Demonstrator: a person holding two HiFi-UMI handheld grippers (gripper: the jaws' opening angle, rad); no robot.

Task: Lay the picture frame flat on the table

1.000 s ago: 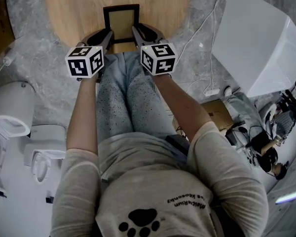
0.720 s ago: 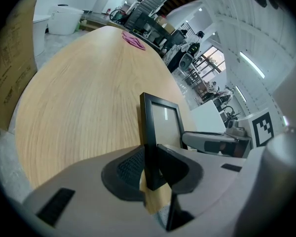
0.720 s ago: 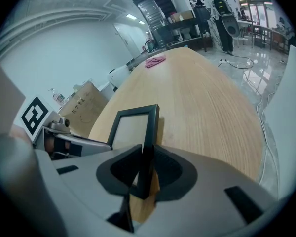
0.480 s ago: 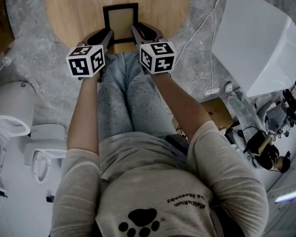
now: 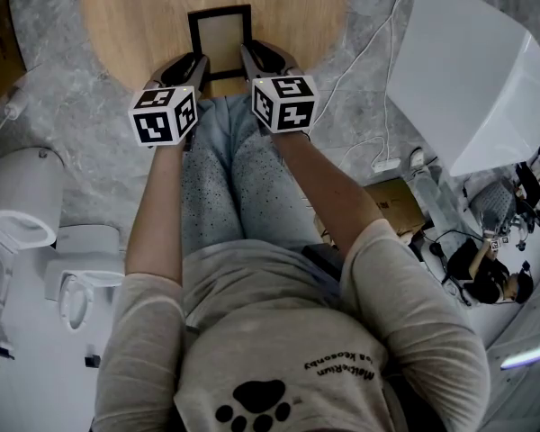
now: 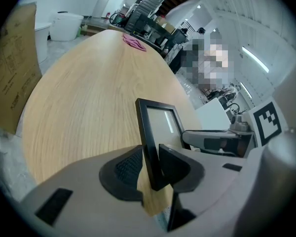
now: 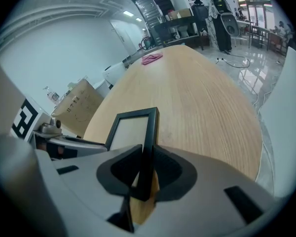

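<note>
Looking down in the head view, the black-rimmed rectangular picture frame point(image 5: 220, 36) sits near the front edge of the pale wooden table point(image 5: 135, 16). Its lower sides lie between the left gripper point(image 5: 196, 61) and the right gripper point(image 5: 250, 55). The left gripper view shows those jaws opening, with the frame's left rim between pads barely off it. The right gripper view shows jaws tightening on the right rim, pads against both faces. Whether the frame lies fully flat is unclear. Release seems in hand, so next the right jaws should let go and both grippers withdraw without dragging it.

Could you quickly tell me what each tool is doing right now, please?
Left tool: jaws opening, picture frame between them.
Right tool: closing, gripping picture frame.
</note>
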